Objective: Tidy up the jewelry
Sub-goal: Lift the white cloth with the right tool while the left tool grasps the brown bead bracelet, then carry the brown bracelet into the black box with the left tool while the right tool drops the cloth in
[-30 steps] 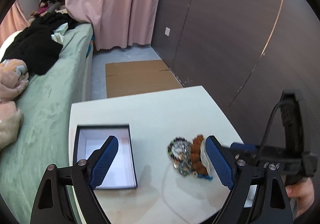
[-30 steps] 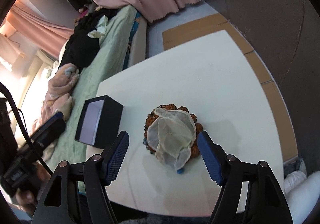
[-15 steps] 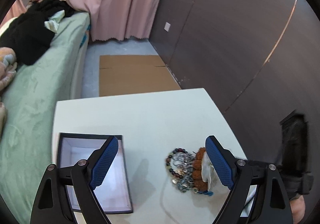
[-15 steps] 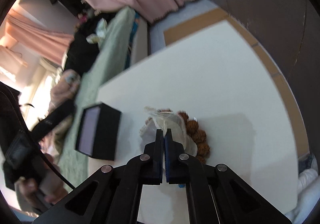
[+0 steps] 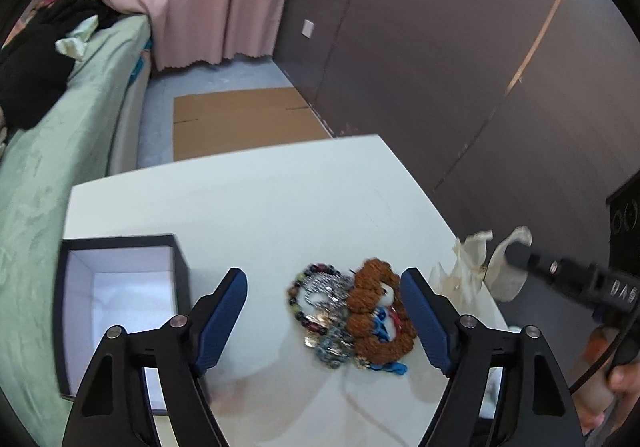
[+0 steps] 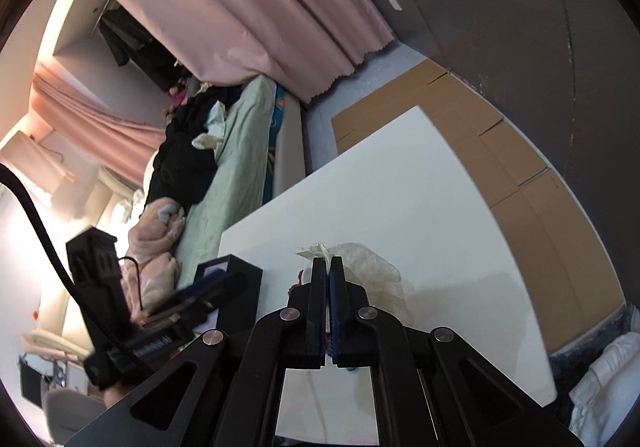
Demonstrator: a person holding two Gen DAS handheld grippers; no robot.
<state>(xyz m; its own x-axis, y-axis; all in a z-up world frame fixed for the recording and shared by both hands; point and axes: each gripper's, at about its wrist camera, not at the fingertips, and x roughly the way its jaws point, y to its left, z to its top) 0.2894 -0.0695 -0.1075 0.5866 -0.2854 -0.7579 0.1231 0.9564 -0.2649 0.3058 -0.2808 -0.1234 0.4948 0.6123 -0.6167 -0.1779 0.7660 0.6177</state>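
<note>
Jewelry (image 5: 352, 321) lies heaped near the desk's (image 5: 256, 199) right edge, between the parted, just-narrowing jaws of the left claw (image 5: 324, 321), nearer than the right claw (image 6: 327, 281), clamped on the pouch (image 6: 368, 263).

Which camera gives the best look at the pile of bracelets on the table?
The left wrist view: the bracelet pile lies uncovered on the table, framed by the open left gripper. In the right wrist view, the right gripper, shut on the sheer pouch, hides nearly all of it.
</note>
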